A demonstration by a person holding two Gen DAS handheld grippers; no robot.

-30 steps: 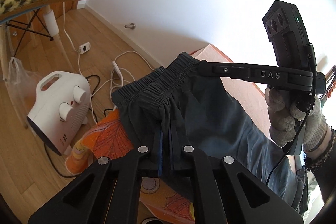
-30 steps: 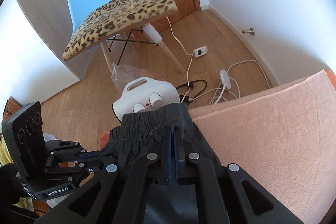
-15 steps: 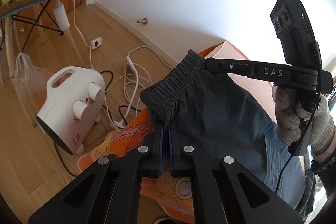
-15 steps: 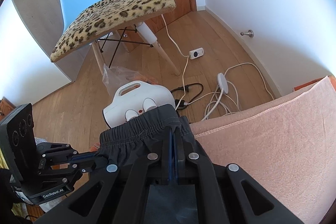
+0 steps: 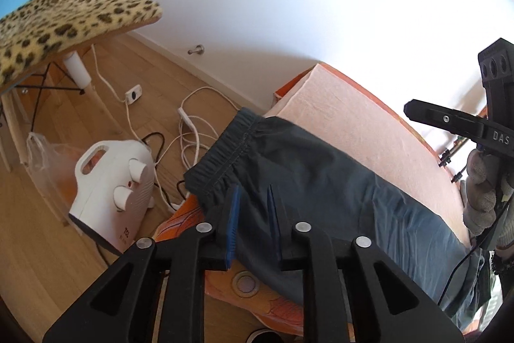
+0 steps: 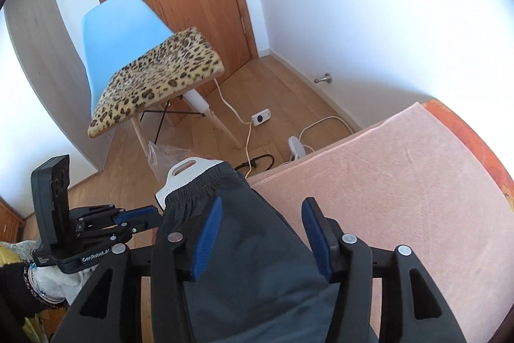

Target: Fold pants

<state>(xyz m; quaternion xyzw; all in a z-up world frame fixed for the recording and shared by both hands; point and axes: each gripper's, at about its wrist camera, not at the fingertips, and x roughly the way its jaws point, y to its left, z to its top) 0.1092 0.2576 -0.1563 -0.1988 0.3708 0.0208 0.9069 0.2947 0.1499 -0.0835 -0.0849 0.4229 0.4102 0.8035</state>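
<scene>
The dark grey pants [image 5: 321, 192] lie flat on a pink towel [image 5: 359, 130] over the bed, with the elastic waistband [image 5: 225, 153] at the bed's end. My left gripper [image 5: 252, 214] hovers at the waistband's near corner. Its jaws are opening, the blue pads [image 5: 232, 224] stand apart, and cloth shows between them without being pinched. In the right wrist view my right gripper [image 6: 261, 227] is above the pants [image 6: 244, 262]. Its jaws are opening wide and grip nothing. The left gripper [image 6: 128, 219] shows there at the waistband's left edge. A gloved hand [image 5: 482, 192] holds the right gripper [image 5: 446, 119].
A white fan heater [image 5: 109, 192] stands on the wooden floor by the bed's end, with white and black cables [image 5: 192, 130] and a plastic bag [image 5: 41, 156]. A blue chair [image 6: 119, 31] with a leopard cushion [image 6: 157, 79] is beyond. An orange patterned bedspread [image 5: 257, 294] lies under the towel.
Both grippers were shut on the waistband and have let go. The pants now rest flat on the towel. The right gripper has drawn back and up, away from the waistband.
</scene>
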